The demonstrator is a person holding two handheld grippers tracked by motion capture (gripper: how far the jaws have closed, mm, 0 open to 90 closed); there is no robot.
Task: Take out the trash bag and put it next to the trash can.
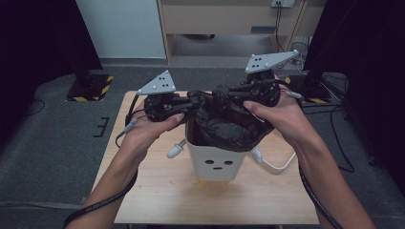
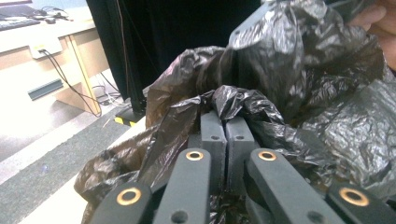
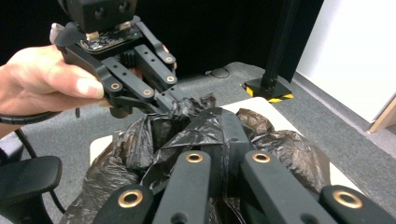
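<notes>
Both claws were clamped on the black bag [image 1: 224, 121]: left gripper [image 1: 191, 102] at its nine o'clock rim, right gripper [image 1: 224, 93] at three, bag in the white bin [image 1: 215, 164] between them.

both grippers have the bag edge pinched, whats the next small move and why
Probably draw the two grippers apart and outward. The left gripper and right gripper are each shut on the black bag, whose rim is bunched together above the white bin. Spreading it would open the mouth so it can fold over the bin's edge.
</notes>
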